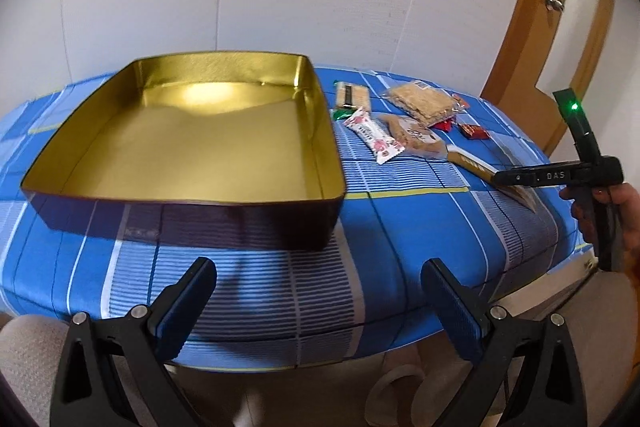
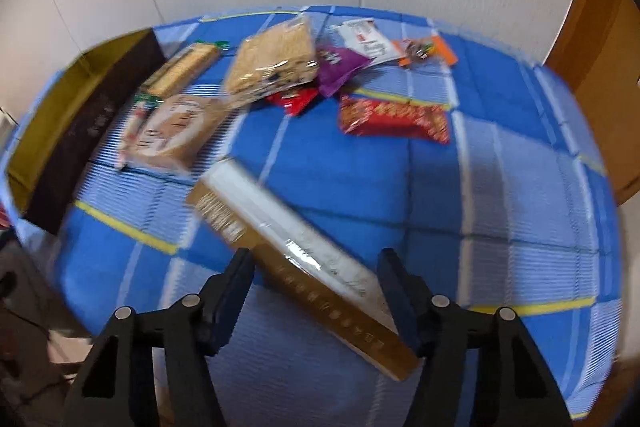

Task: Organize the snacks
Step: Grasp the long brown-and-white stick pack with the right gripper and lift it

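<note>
A table under a blue checked cloth [image 1: 248,291] fills my view, and on its left part sits the big open tin [image 1: 192,143], dark outside and shiny gold inside, nothing in it. To the right of the tin the snacks lie in a loose heap: a clear pack of pale crackers [image 2: 276,59], a tan cookie pack [image 2: 176,131], a red wrapped bar [image 2: 394,119], a purple packet [image 2: 340,67] and small red and green sweets. Nearest me on the right is the long gold and white box [image 2: 296,259], lying slantwise on the cloth. My right gripper [image 2: 316,291] straddles its near end, jaws half-wide, and I cannot tell whether the pads touch it. My left gripper [image 1: 320,291] hangs over the near edge of the table, jaws wide apart with nothing between them.
</note>
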